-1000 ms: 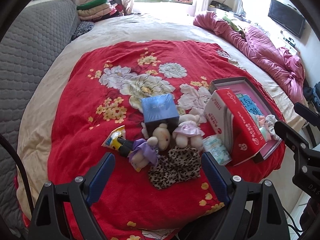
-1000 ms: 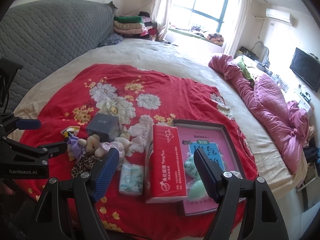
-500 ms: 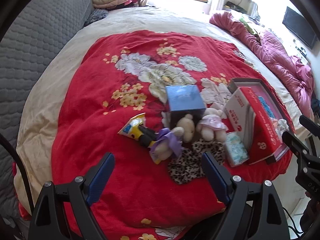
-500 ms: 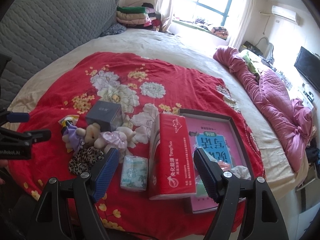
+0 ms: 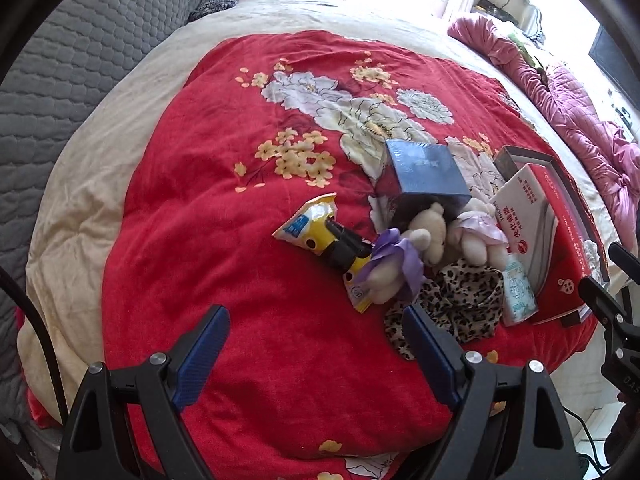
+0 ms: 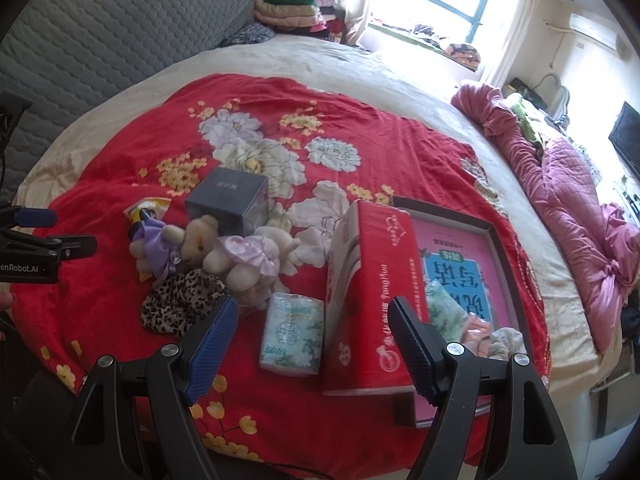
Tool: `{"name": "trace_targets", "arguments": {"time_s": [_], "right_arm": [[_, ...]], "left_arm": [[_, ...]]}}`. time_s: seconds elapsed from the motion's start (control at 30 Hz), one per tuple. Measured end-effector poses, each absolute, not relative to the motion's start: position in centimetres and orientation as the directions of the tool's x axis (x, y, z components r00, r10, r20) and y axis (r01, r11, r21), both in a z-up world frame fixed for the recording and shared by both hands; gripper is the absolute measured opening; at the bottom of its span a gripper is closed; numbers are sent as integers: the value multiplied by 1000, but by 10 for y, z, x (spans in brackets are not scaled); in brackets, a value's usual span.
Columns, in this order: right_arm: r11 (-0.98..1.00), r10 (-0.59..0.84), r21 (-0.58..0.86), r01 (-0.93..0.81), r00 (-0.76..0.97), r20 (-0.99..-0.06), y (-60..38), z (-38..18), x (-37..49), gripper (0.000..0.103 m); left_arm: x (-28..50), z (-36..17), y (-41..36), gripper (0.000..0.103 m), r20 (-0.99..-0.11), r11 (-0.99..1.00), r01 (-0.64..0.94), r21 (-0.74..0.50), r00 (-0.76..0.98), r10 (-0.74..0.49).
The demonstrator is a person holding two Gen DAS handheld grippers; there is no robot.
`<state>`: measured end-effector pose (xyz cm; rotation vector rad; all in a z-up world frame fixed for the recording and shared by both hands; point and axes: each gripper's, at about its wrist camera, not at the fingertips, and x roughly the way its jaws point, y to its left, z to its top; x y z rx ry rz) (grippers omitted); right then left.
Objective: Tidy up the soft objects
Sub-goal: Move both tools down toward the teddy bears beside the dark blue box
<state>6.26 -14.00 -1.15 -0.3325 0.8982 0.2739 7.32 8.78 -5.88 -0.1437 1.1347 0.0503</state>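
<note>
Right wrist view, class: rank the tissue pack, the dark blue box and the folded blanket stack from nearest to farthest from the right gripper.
1. Tissue pack: just ahead of the open right gripper, between its fingers.
2. Dark blue box: mid-blanket, behind the plush bears.
3. Folded blanket stack: far end of the bed, by the window.

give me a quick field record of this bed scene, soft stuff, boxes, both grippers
surface: red floral blanket on a bed
soft toys: bear in purple dress and second plush bear, lying together
cloth: leopard-print fabric in front of the bears
boxes: dark blue box behind the bears; red tissue box leaning on open tray
small pack: tissue packet beside red box
left gripper: open, empty
right gripper: open, empty
</note>
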Motion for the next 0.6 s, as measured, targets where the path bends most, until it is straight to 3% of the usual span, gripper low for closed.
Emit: {"name": "trace_targets", "arguments": {"time_s": [0.6], "right_arm": [[901,112,-144,-408,542,-833,-100,-38,104,78]], "left_arm": [[94,-92,99,88,-896,973,-50,-226,403,-188]]}}
